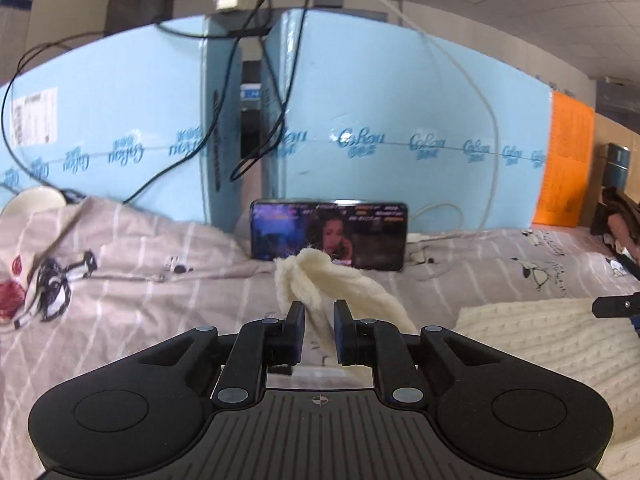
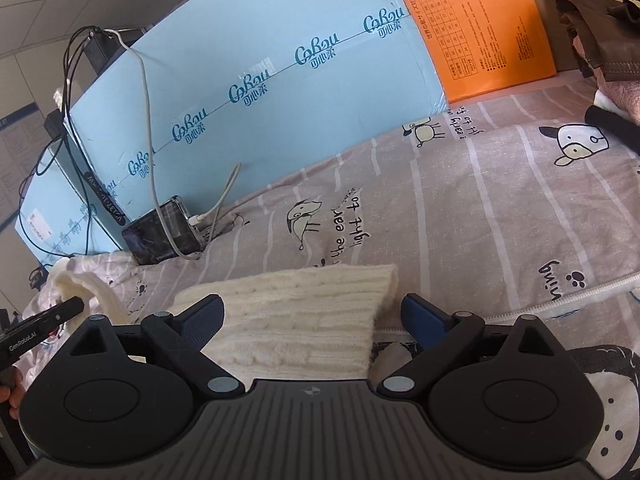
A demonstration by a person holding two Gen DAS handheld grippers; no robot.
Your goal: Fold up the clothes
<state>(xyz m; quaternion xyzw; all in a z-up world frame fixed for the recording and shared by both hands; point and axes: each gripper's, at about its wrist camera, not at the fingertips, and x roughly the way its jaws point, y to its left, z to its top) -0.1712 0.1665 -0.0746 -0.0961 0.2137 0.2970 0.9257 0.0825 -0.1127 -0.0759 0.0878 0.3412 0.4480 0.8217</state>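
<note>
The left tool (image 1: 319, 312) is nearly closed, pinching a lifted strip of the cream knit (image 1: 344, 280) above the bed (image 1: 140, 300), while the right tool (image 2: 314, 312) hovers wide open and empty over the folded part of the knit (image 2: 296, 320). I judge the fold partly done: the body lies flat, the raised piece is not yet laid over. Farther back, a phone (image 1: 329, 235) leans against blue boxes (image 1: 400, 120).
</note>
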